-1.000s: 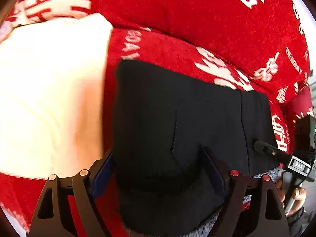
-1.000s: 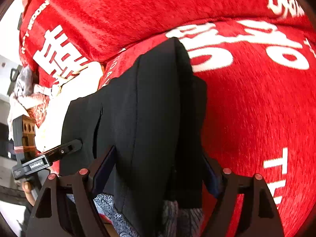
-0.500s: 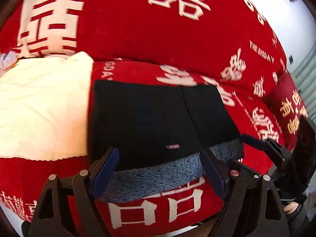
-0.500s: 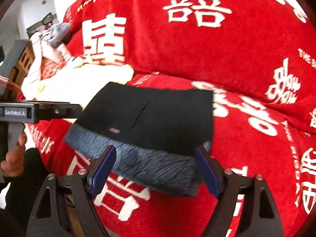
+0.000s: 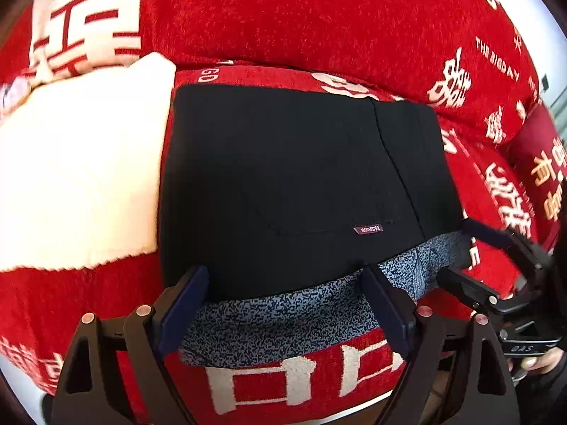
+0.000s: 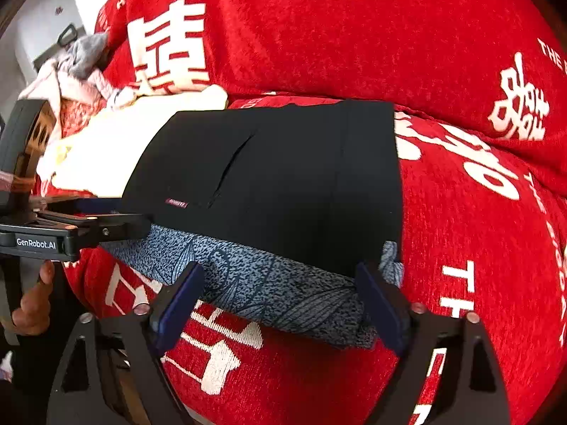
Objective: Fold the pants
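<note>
The black pants [image 5: 294, 184] lie folded in a flat rectangle on the red sofa seat [image 5: 354, 375]. A speckled blue-grey band [image 5: 283, 315] shows along their near edge. My left gripper [image 5: 283, 283] hovers open over that near edge, and its pads press on nothing. In the right wrist view the pants [image 6: 276, 177] lie the same way. My right gripper [image 6: 280, 276] is over the band's right end. Its jaws are opening, with the band below and between them but not gripped. Each gripper shows in the other's view: the right gripper [image 5: 460, 251], the left gripper [image 6: 120, 212].
A cream cloth [image 5: 78, 170] lies on the seat just left of the pants. The red backrest with white characters [image 5: 319, 17] rises behind. A heap of clothes [image 6: 81, 63] sits at the sofa's far left. A person's hand [image 6: 32, 304] holds the left gripper.
Both grippers have drawn back from close over the pants toward the sofa's front edge. The pants, bunched near the jaws a second ago, now lie flat with nothing holding them.
</note>
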Demonstrator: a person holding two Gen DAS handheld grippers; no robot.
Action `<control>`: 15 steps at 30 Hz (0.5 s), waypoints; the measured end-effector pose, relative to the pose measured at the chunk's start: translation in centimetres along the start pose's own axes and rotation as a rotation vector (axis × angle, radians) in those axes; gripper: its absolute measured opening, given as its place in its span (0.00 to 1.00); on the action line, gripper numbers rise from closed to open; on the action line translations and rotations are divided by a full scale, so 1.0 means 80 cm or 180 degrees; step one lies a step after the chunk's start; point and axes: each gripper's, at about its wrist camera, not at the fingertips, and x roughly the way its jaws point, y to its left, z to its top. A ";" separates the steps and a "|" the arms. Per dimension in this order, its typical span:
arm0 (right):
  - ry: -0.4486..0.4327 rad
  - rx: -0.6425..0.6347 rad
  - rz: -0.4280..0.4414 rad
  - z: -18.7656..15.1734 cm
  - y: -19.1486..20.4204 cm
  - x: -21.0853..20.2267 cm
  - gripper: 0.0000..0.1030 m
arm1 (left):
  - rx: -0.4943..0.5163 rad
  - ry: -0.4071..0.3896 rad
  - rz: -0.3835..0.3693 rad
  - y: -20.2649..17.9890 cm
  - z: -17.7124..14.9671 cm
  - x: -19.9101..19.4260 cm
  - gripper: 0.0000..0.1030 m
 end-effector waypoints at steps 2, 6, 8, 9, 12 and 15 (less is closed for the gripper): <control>-0.0091 0.0003 0.0063 0.011 -0.001 -0.015 0.88 | -0.0025 -0.0119 -0.0078 0.003 0.013 -0.017 0.85; -0.0376 -0.0009 0.0034 0.055 -0.014 -0.034 0.91 | -0.0091 -0.0312 0.0032 0.009 0.067 -0.038 0.89; -0.0386 -0.0025 -0.0006 0.083 -0.019 -0.025 0.93 | -0.0150 -0.0253 0.0261 0.013 0.102 -0.025 0.90; -0.0360 -0.0024 -0.0008 0.097 -0.022 -0.016 0.94 | -0.0192 -0.0189 0.0353 0.015 0.116 -0.015 0.90; -0.0177 -0.0022 0.0033 0.133 -0.027 0.020 0.94 | -0.0342 0.0030 0.0538 0.024 0.148 0.014 0.90; -0.0001 -0.0080 0.0044 0.147 -0.024 0.051 0.94 | -0.0468 0.0246 0.0619 0.037 0.160 0.048 0.90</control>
